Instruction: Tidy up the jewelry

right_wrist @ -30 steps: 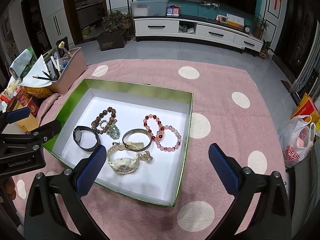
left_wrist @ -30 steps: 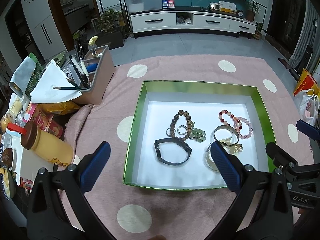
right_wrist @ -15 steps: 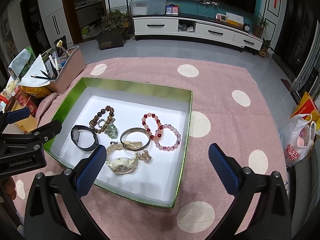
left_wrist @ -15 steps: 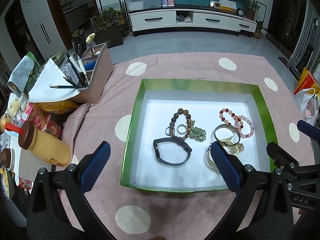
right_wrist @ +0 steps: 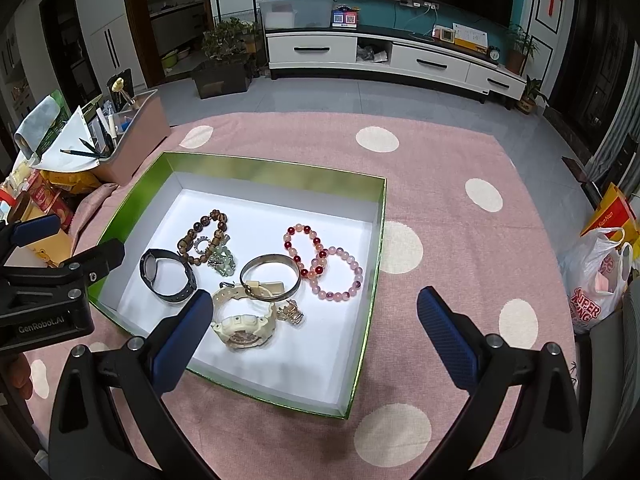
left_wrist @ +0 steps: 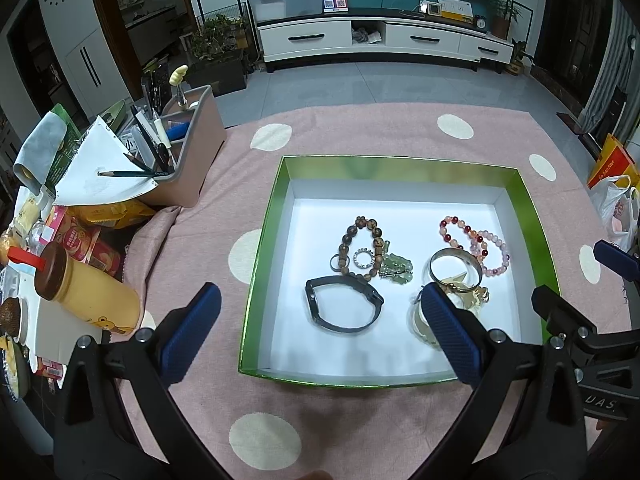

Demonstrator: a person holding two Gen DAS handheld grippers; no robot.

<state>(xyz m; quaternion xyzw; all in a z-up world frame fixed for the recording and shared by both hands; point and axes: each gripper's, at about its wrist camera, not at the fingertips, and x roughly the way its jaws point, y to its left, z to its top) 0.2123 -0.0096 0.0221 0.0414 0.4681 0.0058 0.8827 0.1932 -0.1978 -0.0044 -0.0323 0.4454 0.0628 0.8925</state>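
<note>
Presently, one green box (right_wrist: 362, 240), white inside, on a pink spotted cloth (right_wrist: 460, 240). Contents, all lying within the walls:
- black band (right_wrist: 166, 276), nearest the left wall;
- brown bead bracelet (right_wrist: 200, 236) with a small ring (left_wrist: 363, 259) inside its loop and a jade charm (right_wrist: 222, 262) touching it;
- metal bangle (right_wrist: 270, 276), overlapping the strap of a cream watch (right_wrist: 244, 324);
- gold charm (right_wrist: 291, 312), just beside the watch;
- red bead bracelet (right_wrist: 302, 250) and pink bead bracelet (right_wrist: 338, 274), touching.

Left gripper (left_wrist: 320, 328): spread wide, holding nothing, above the box's near edge. Right gripper (right_wrist: 316, 336): likewise spread and empty, over the box's near right corner.

Condition: every piece sits in the box, yet several overlap. That fits a gathered lot awaiting separation, or a finished gathering.

Handling note: should any piece be lifted, close on a single strand or band clear of its neighbours; the bangle-and-watch pair and the bead-ring-jade cluster are likely to drag together.
</note>
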